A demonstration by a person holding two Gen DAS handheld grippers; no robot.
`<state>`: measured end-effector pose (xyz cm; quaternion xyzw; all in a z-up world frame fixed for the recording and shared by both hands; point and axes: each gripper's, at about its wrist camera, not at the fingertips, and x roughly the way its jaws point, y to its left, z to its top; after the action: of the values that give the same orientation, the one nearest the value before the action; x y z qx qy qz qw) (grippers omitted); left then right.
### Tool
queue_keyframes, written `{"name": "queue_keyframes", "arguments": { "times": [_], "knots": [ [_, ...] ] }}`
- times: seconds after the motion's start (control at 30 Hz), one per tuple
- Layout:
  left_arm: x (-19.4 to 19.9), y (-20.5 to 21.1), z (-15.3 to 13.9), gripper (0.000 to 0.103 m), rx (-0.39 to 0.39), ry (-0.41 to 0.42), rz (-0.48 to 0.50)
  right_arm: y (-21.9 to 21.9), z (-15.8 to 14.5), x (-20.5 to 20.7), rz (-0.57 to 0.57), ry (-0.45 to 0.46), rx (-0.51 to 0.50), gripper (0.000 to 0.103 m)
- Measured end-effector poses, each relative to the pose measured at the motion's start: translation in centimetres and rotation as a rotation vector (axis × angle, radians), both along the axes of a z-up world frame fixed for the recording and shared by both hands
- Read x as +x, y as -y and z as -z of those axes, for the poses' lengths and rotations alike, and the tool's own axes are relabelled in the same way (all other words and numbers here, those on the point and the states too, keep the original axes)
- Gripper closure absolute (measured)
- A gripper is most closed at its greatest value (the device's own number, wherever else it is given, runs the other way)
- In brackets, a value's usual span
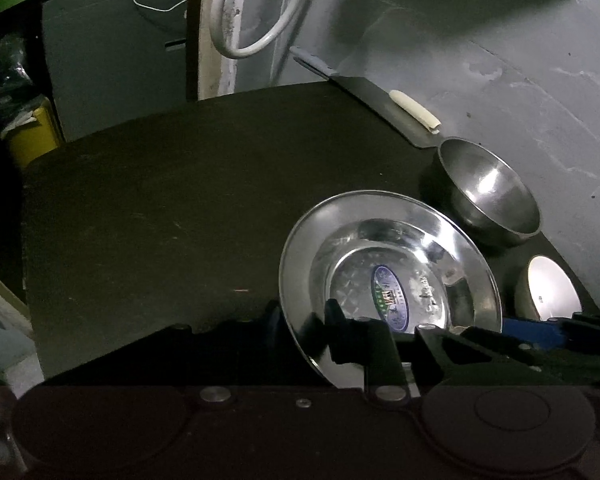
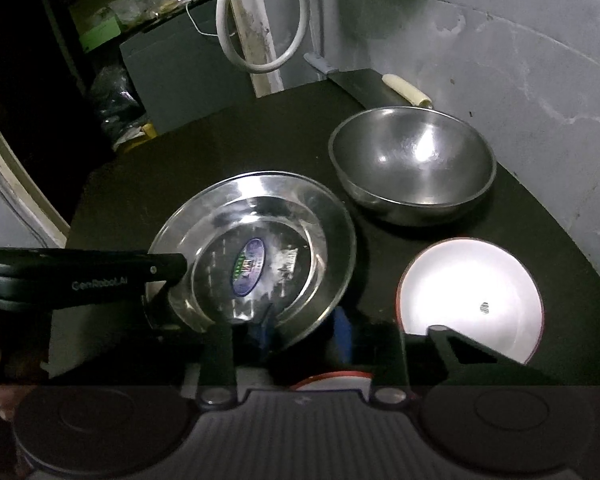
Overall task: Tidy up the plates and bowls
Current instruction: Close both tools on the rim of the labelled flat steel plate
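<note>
A steel plate (image 1: 388,248) with an oval sticker in its well lies on the dark table (image 1: 160,200). My left gripper (image 1: 306,318) is shut on its left rim, one finger inside the rim and the blue-padded one outside. In the right wrist view the same plate (image 2: 260,216) shows the left gripper (image 2: 166,292) clamped at its left edge. My right gripper (image 2: 300,332) is shut on the plate's near rim, one blue pad over the well and the other outside the rim. A steel bowl (image 2: 412,168) stands behind, and a white red-rimmed bowl (image 2: 472,292) sits at the right.
A dark flat blade (image 1: 380,108) with a cream piece (image 1: 416,110) on it leans at the table's back by the grey wall. A white hose (image 1: 252,12) loops on the wall. Another red-rimmed white dish (image 2: 328,380) peeks out under my right gripper. Clutter fills the dark left side.
</note>
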<state>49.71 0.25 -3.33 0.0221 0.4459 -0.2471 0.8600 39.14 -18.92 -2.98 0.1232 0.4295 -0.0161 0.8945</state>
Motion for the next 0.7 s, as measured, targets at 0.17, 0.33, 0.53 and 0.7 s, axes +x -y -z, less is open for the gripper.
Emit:
{"name": "queue_keyframes", "arguments": {
  "times": [0.17, 0.33, 0.53, 0.7],
  "knots": [
    [-0.5, -0.6, -0.1, 0.078, -0.006, -0.007, -0.001, 0.1, -0.2, -0.5, -0.011, 0.019, 0.02, 0.073],
    [-1.3, -1.7, -0.4, 0.078, -0.019, -0.002, -0.009, -0.2, -0.5, -1.1, -0.03, 0.04, 0.029, 0.074],
    [-2.6, -2.7, -1.0, 0.078, -0.03, 0.016, -0.02, -0.6, -0.9, -1.9, -0.045, 0.067, 0.04, 0.074],
    [-3.9, -3.7, -1.8, 0.078, -0.038, 0.028, -0.026, -0.7, -1.3, -3.1, -0.058, 0.096, 0.05, 0.074]
  ]
}}
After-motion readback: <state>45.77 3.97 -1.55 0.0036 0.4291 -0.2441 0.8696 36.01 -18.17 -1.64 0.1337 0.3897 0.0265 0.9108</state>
